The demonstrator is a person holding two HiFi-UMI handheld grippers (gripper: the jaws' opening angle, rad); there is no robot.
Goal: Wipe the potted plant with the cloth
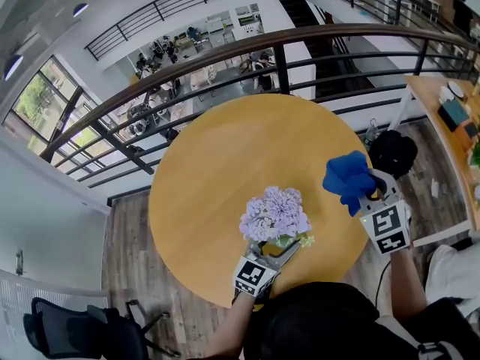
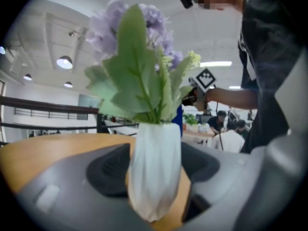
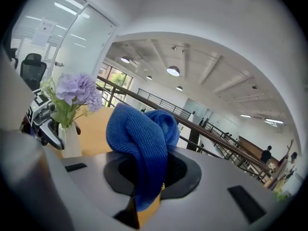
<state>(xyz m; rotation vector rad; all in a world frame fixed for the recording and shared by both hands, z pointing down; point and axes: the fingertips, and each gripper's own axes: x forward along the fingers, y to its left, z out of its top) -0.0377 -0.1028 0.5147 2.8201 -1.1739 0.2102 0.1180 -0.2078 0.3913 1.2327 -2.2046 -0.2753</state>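
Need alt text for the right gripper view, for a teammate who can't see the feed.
The right gripper is shut on a bunched blue cloth that stands up between its jaws. Off to the left, apart from the cloth, the potted plant, purple flowers in a white pot, stands on the wooden table, with a dark railing behind.

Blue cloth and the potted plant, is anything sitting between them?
Nothing. In the head view only bare wooden table shows between the blue cloth in the right gripper and the potted plant held by the left gripper.
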